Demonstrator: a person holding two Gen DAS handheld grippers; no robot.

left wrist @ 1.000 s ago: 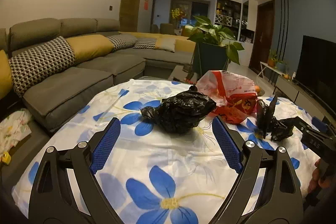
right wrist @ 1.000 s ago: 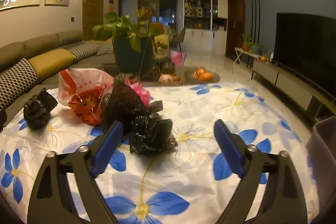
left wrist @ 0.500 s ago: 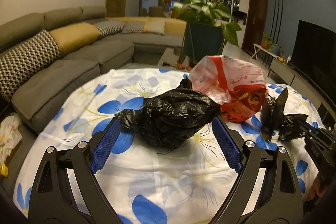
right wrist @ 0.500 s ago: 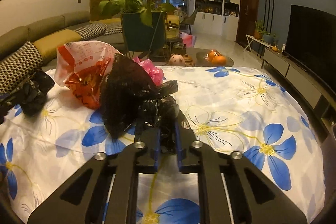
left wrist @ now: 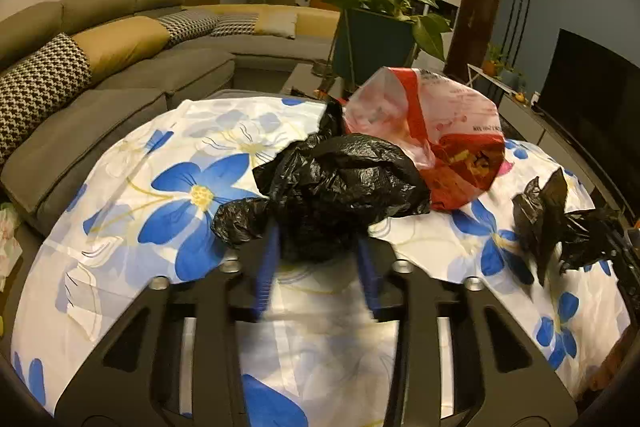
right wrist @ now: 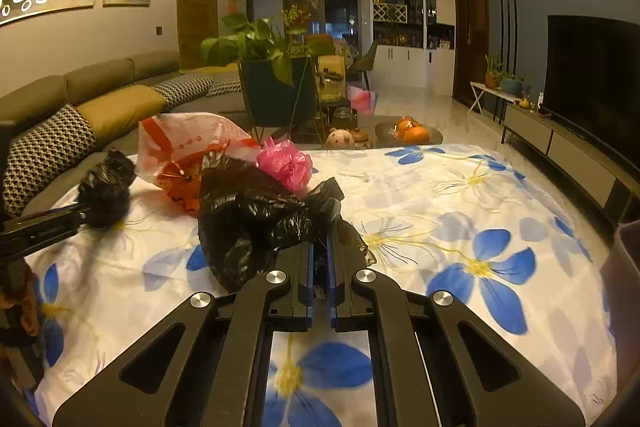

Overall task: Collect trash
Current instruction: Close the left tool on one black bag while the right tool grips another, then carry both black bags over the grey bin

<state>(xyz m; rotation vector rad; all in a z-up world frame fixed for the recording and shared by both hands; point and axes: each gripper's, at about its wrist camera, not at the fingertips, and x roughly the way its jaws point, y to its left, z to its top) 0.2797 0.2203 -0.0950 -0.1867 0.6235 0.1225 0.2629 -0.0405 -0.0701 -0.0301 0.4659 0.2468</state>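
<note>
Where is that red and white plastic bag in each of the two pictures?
Left wrist view: the red and white plastic bag sits right of centre, just behind the black bag between the near fingers.
Right wrist view: the same bag lies at left of centre, behind the black bag pinched there.
Shared landmark: the potted plant stands behind the bag in both.

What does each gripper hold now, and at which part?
Left gripper: crumpled black bag, at its near underside. Right gripper: other black bag, at a near fold.
</note>
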